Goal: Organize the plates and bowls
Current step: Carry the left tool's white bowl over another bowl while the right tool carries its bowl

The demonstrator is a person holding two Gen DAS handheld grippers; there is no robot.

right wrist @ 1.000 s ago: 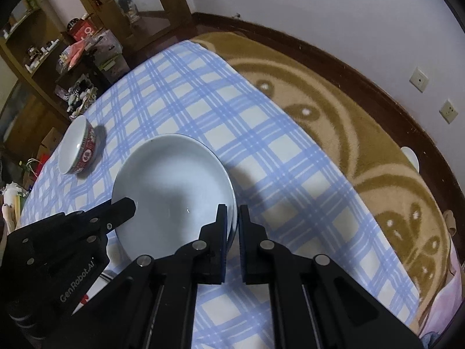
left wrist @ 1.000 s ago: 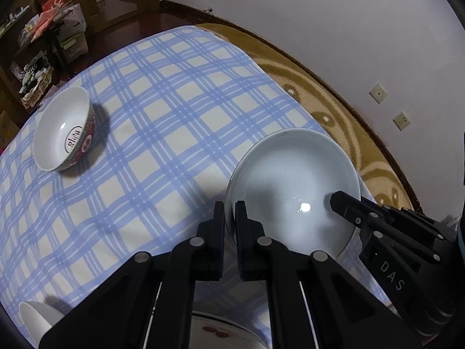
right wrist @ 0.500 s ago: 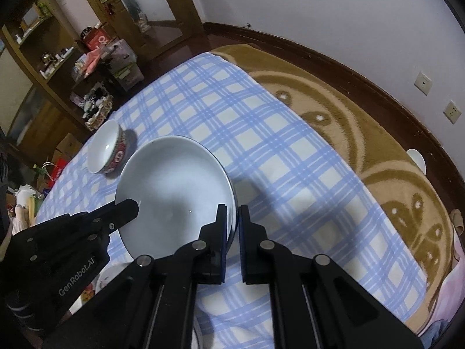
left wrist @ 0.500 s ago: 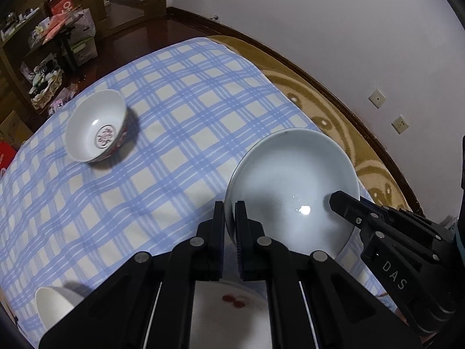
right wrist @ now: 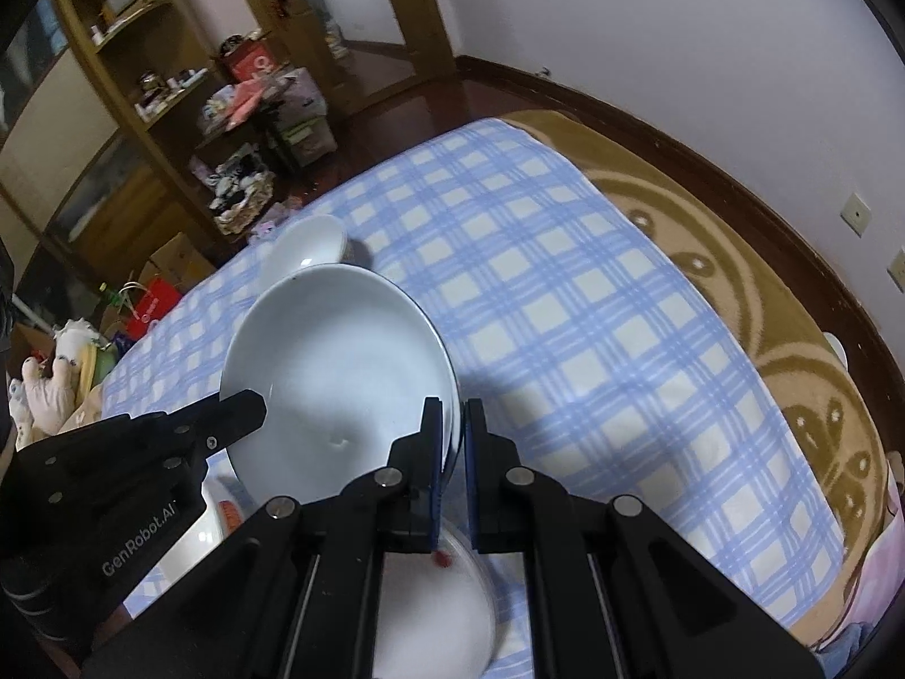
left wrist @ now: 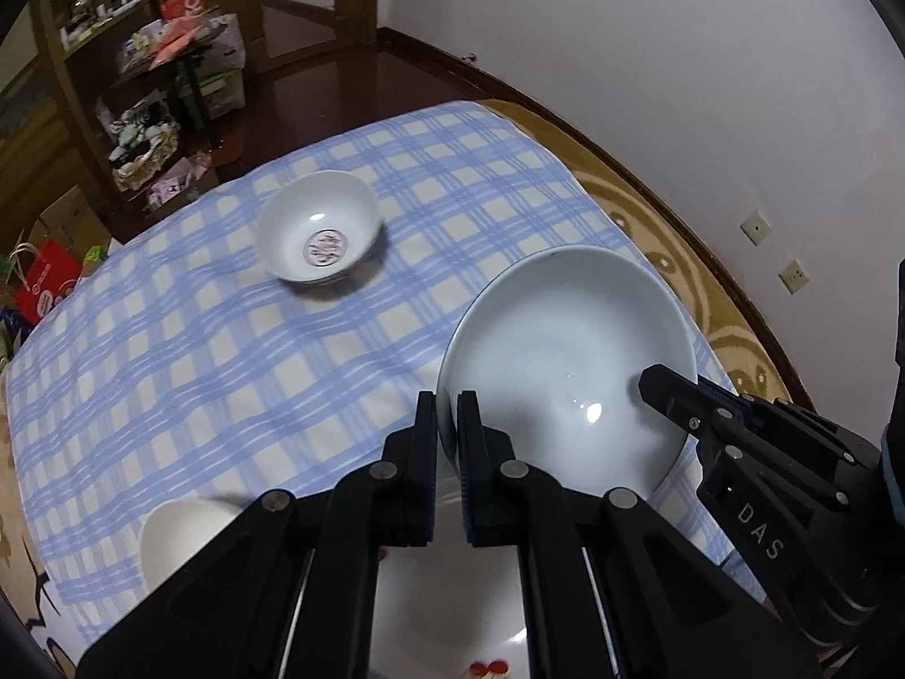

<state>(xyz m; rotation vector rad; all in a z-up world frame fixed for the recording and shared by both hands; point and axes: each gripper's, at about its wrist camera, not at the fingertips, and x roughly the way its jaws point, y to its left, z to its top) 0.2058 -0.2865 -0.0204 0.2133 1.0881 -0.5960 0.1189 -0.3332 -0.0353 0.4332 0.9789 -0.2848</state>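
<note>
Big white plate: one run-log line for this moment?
big white plate: lifted off checked cloth | left claw: shut on rim | right claw: shut on opposite rim | patterned bowl: on cloth

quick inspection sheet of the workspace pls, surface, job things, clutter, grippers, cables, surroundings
surface: blue checked cloth over a brown patterned blanket.
job's things: pale deep plate held off the cloth; patterned bowl upright on the cloth; plate with red marks and a white bowl below.
clutter: nothing seen on the cloth.
grippers: left gripper and right gripper each clamp the pale plate's rim, on opposite sides.
cables: nothing seen.
surroundings: wooden shelves, boxes, doorway, wall sockets.
</note>
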